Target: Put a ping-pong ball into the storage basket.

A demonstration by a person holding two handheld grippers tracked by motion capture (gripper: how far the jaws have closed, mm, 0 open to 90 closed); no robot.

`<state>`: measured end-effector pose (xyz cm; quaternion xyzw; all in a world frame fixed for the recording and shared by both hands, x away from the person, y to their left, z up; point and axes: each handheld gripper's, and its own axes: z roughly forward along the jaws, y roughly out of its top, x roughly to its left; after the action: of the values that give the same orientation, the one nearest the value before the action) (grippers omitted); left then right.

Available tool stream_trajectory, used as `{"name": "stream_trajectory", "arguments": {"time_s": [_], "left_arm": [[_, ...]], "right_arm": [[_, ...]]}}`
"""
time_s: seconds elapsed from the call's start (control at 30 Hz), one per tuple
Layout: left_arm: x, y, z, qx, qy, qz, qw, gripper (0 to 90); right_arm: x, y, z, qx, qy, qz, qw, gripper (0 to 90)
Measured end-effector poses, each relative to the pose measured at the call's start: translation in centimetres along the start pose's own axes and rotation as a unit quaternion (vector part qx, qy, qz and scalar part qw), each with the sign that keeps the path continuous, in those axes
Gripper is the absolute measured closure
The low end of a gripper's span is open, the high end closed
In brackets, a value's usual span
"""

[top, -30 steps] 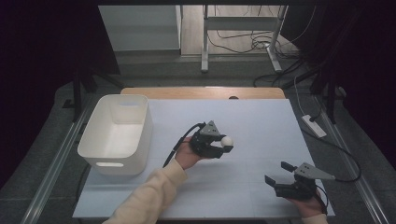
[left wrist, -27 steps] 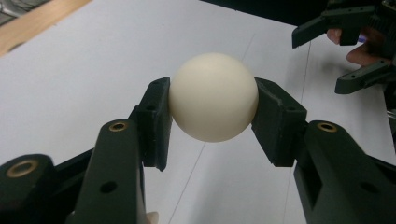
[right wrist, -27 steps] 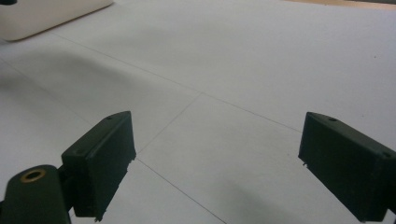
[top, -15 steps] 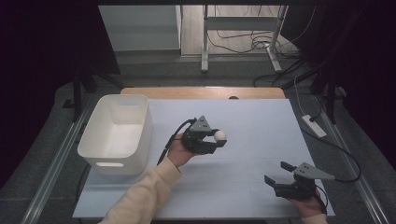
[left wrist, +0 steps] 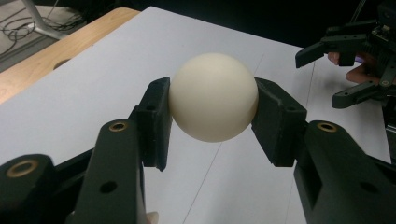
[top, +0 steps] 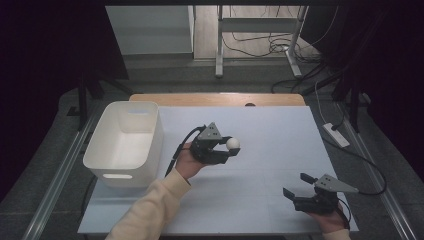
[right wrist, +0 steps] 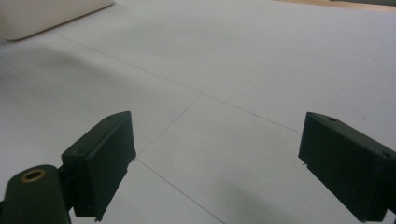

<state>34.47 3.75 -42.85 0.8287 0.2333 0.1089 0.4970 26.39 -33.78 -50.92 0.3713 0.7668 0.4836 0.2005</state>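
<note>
holding a smooth cream-white ball (left wrist: 213, 96) between its two black jaws, the left gripper (top: 220, 149) has the pads pressed on opposite sides of the sphere, which hangs clear of the table. compared with the earlier high-view pictures, this hand has drifted leftward, toward the white rectangular plastic bin (top: 125, 141), and appears slightly raised; the ball has stayed seated in the grip throughout. judgement: the pick is done and the carry is under way, with the bin the likely place to drop it, though nothing here confirms that.

the right gripper (top: 303, 188) rests at the near right of the pale grey table sheet (top: 280, 130), unchanged in place, its jaws standing wide apart with nothing between them. in the left gripper view it appears beyond the ball, well apart from it.

surroundings: the bin sits at the left edge of the sheet, upright, and its interior looks bare as far as the high view shows. a light wooden tabletop strip (top: 215, 99) runs along the far edge. a white power strip (top: 336, 135) lies off the right side, on the floor. a black cable (top: 181, 146) trails from the left gripper toward the bin.

obstructions: none lie between ball and bin. the bin's near wall must be cleared, so more height looks advisable. the grip on a smooth sphere could slip if tilted.
</note>
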Motion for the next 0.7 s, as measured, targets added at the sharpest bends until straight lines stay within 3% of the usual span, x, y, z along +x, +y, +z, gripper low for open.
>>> {"name": "stream_trajectory", "arguments": {"time_s": [0.7], "left_arm": [[1.4,0.6,-3.7,-0.032,0.025,-0.014,0.9991,50.8]], "right_arm": [[0.0,0.0,0.0,-0.001,0.001,0.001,1.0,10.6]]}}
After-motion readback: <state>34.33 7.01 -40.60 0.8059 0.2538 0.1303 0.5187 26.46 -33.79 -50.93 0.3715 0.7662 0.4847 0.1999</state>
